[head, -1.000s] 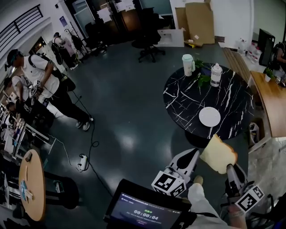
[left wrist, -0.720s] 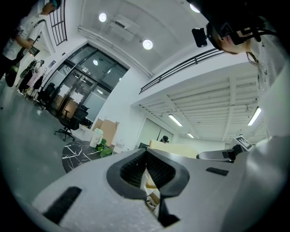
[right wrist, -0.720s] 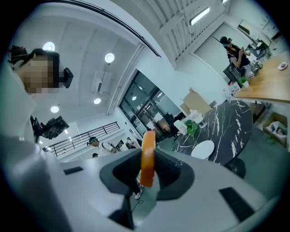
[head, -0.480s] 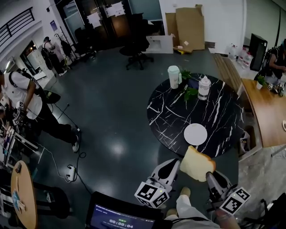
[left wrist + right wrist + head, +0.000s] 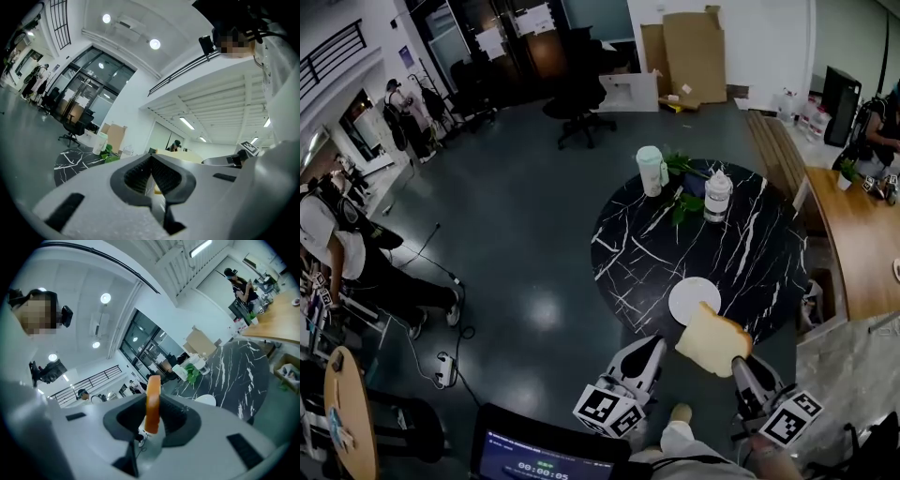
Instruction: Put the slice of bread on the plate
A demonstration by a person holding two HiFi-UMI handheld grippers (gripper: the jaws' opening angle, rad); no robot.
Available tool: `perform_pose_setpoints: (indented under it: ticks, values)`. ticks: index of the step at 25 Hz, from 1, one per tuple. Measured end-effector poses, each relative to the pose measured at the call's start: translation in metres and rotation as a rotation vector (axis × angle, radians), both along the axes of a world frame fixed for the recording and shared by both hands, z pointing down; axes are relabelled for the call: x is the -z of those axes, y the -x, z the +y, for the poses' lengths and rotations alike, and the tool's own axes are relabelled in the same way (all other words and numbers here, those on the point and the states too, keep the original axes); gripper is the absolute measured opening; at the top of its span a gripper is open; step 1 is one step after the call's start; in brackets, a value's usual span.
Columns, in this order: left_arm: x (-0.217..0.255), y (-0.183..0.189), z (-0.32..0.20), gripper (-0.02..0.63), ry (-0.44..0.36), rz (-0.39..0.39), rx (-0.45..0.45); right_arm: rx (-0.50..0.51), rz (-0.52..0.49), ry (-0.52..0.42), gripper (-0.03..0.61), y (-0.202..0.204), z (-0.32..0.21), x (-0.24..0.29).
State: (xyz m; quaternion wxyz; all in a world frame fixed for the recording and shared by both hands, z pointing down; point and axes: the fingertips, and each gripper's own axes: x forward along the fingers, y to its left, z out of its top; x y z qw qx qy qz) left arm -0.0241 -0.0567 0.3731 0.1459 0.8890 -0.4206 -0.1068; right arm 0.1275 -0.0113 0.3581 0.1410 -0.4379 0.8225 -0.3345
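Note:
A tan slice of bread (image 5: 712,339) stands up out of my right gripper (image 5: 741,366), which is shut on its lower edge. In the head view the slice overlaps the near rim of the white plate (image 5: 690,298), which lies on the near side of the round black marble table (image 5: 769,253). In the right gripper view the slice (image 5: 153,399) shows edge-on between the pads, with the plate (image 5: 205,400) beyond and lower. My left gripper (image 5: 654,345) hovers to the left of the bread, off the table's edge. Its jaws (image 5: 151,158) meet at the tips, with nothing between them.
At the table's far side stand a lidded cup (image 5: 649,170), a white jug (image 5: 717,193) and a green plant (image 5: 685,202). A wooden desk (image 5: 853,253) borders the right. A tablet screen (image 5: 539,457) sits low in view. A power strip (image 5: 442,367) and cable lie on the floor at left.
Both grippers and the bread have come closer to the table. The plate, earlier well beyond the slice, now sits right behind its top edge. The person at left has shifted.

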Motion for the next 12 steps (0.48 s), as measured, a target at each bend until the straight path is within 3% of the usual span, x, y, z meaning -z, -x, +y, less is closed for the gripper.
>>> perform_pose_setpoints:
  ticks: [12]
  values:
    - [-0.027, -0.026, -0.055, 0.006, 0.003, -0.068, -0.009, -0.027, -0.039, 0.118, 0.084, -0.024, -0.067, -0.058]
